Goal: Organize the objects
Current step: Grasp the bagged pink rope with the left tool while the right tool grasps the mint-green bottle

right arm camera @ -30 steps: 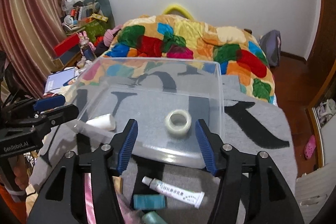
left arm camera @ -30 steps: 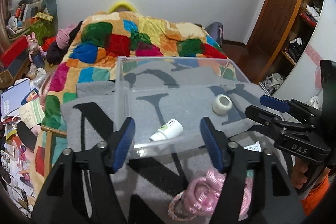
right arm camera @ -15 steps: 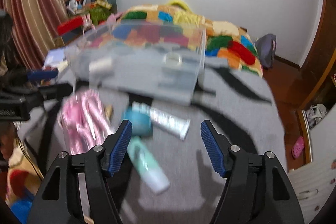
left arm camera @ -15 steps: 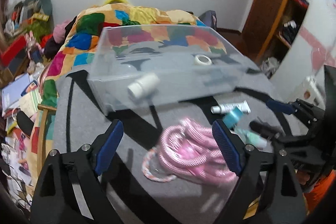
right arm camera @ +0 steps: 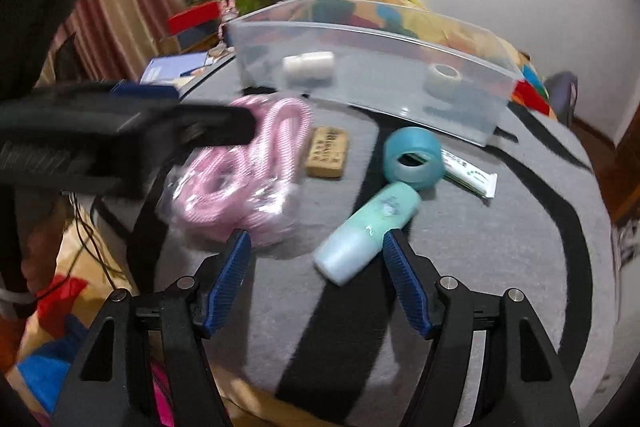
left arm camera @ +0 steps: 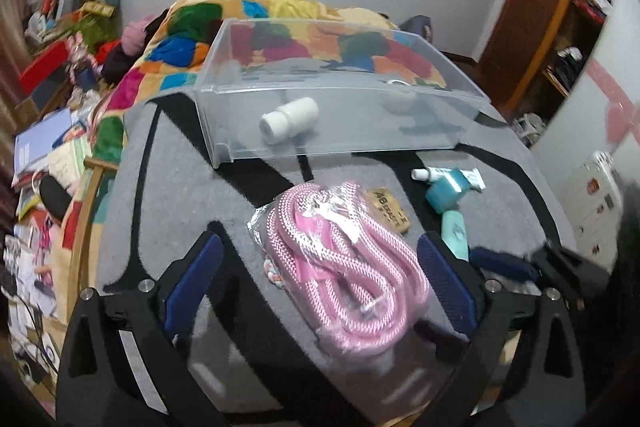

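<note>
A clear plastic bin (left arm camera: 404,125) (right arm camera: 460,83) stands on the grey blanket and holds a white bottle (left arm camera: 290,119) (right arm camera: 309,66) and a tape roll (left arm camera: 397,99) (right arm camera: 443,77). In front of it lie a bagged pink rope (left arm camera: 344,259) (right arm camera: 240,171), a tan block (left arm camera: 390,209) (right arm camera: 328,151), a teal tape roll (right arm camera: 414,159), a white tube (right arm camera: 470,175) and a pale green bottle (right arm camera: 368,231). My left gripper (left arm camera: 320,283) is open, its jaws on either side of the pink rope. My right gripper (right arm camera: 316,275) is open just before the green bottle.
The blanket (right arm camera: 500,267) covers a bed with a patchwork quilt (left arm camera: 280,27) behind the bin. Clutter (left arm camera: 52,131) fills the floor at left. A wooden door and shelves (left arm camera: 560,7) stand at right. The left gripper body (right arm camera: 100,135) crosses the right wrist view.
Both grippers have drawn back from the bin and dropped toward the loose items. The left now straddles the pink rope; the right has come close to the green bottle.
</note>
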Action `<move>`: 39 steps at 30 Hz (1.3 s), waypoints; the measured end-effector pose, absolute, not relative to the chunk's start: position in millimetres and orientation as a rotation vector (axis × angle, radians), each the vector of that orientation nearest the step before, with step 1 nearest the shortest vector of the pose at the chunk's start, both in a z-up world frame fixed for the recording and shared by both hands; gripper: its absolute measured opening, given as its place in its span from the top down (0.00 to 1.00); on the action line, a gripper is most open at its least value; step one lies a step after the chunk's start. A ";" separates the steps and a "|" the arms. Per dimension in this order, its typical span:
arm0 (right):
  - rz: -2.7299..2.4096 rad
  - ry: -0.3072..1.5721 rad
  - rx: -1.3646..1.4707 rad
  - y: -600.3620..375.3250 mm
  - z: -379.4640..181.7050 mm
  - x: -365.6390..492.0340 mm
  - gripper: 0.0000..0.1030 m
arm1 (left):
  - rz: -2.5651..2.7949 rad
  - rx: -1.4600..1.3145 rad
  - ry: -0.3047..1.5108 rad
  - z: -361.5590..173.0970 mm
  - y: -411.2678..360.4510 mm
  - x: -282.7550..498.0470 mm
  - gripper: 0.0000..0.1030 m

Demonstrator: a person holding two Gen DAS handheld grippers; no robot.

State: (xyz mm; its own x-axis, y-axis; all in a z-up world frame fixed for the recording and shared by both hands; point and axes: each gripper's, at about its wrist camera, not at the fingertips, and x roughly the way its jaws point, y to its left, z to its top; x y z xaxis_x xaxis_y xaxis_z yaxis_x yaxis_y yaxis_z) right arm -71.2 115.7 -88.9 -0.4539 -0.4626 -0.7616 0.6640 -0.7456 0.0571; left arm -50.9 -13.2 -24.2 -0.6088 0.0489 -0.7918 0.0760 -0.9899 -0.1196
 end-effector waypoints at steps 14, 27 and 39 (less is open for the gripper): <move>-2.277 0.173 1.158 146.0 -91.6 -109.4 0.37 | -2.770 1.417 0.174 -51.7 -29.5 -30.8 0.03; -2.281 -0.003 1.259 145.3 -93.4 -121.3 0.37 | -2.818 1.479 0.129 -54.6 -7.4 -40.1 0.04; -2.403 0.196 1.187 152.5 -95.2 -113.2 0.84 | -2.846 1.380 0.000 -62.5 6.2 -32.9 0.37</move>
State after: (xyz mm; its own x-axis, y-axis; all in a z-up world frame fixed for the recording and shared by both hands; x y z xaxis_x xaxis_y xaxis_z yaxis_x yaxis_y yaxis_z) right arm -113.2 152.5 -95.2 -0.5285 -0.3310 -0.7817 0.4535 -0.8885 0.0697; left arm -32.9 6.2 -62.5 -0.6191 0.0197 -0.7851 -0.0196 -0.9998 -0.0097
